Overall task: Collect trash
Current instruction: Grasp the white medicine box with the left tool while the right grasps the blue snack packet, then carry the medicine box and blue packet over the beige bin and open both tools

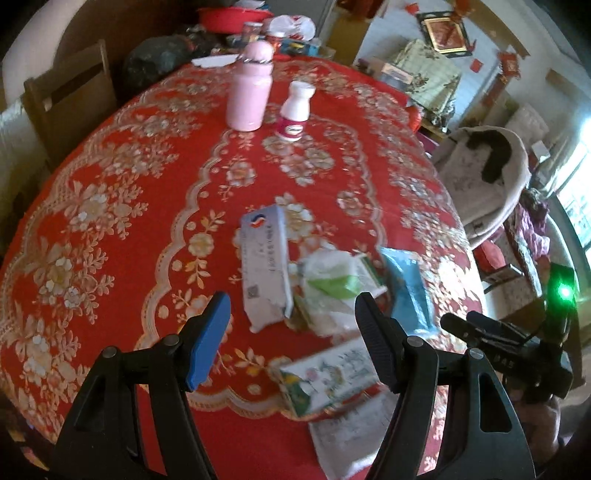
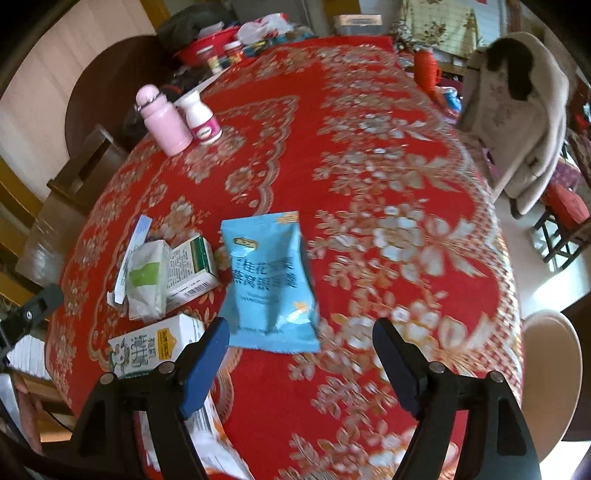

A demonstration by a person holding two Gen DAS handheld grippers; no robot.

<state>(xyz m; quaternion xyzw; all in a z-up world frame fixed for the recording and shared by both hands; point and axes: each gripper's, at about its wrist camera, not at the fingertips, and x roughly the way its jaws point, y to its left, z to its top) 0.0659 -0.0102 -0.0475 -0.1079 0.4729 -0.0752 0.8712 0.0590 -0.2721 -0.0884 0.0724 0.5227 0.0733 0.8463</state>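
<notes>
Trash lies on the red floral tablecloth. In the left wrist view a flat white box, a crumpled white-green wrapper, a blue packet and a carton lie just ahead of my open, empty left gripper. In the right wrist view the blue packet lies ahead of my open, empty right gripper, left of its centre line. The wrapper, a green-white box and the carton lie to its left.
A pink bottle and a small white bottle stand upright farther back on the table. Clutter with a red bowl fills the far edge. A wooden chair stands left, a coat-draped chair right.
</notes>
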